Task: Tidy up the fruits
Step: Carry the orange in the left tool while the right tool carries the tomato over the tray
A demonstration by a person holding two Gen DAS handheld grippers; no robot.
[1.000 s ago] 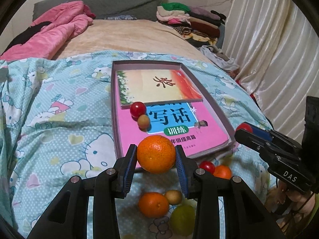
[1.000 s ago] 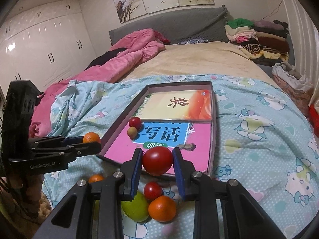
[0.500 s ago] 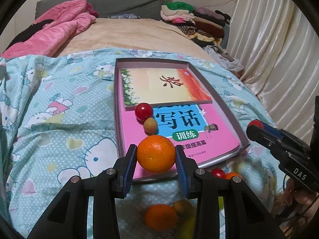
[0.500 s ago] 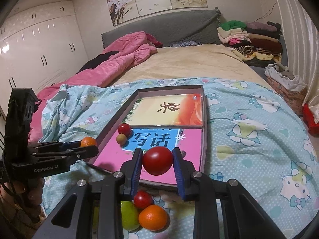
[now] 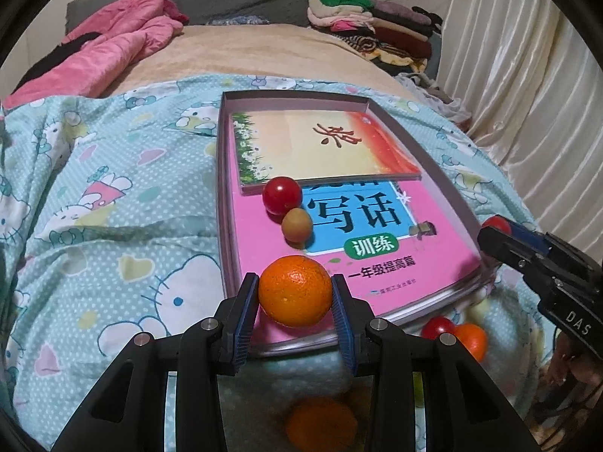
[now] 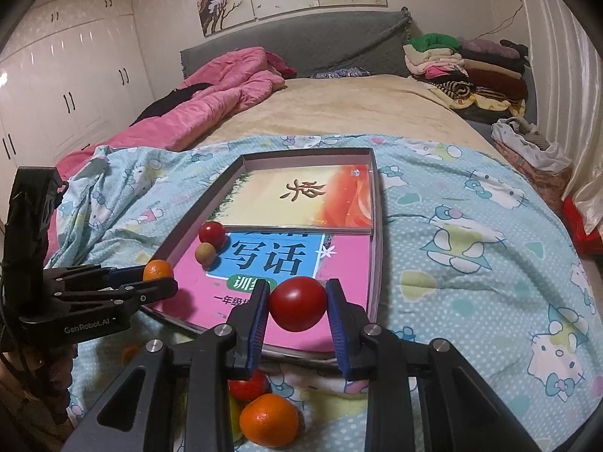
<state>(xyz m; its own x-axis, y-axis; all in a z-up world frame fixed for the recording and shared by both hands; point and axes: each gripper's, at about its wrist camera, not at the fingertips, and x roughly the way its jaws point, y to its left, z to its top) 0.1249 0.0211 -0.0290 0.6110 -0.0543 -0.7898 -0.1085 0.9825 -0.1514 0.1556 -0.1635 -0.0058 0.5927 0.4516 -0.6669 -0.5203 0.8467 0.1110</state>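
My left gripper (image 5: 295, 295) is shut on an orange (image 5: 295, 290) and holds it over the near left edge of a shallow box (image 5: 444, 177) lined with books. My right gripper (image 6: 297, 305) is shut on a red tomato (image 6: 297, 303) over the box's near right part (image 6: 377, 233). Inside the box lie a small red tomato (image 5: 282, 195) and a small tan fruit (image 5: 297, 225). On the quilt in front of the box lie an orange (image 6: 269, 419), a red tomato (image 6: 248, 386) and a green fruit, partly hidden by the fingers.
The box lies on a Hello Kitty quilt (image 5: 94, 203) on a bed. A pink duvet (image 6: 211, 101) lies at the far left and folded clothes (image 6: 467, 64) at the far right. White curtains (image 5: 527, 75) hang on the right.
Both grippers have moved forward with their fruit, from above the loose pile on the quilt to over the near edge of the box.
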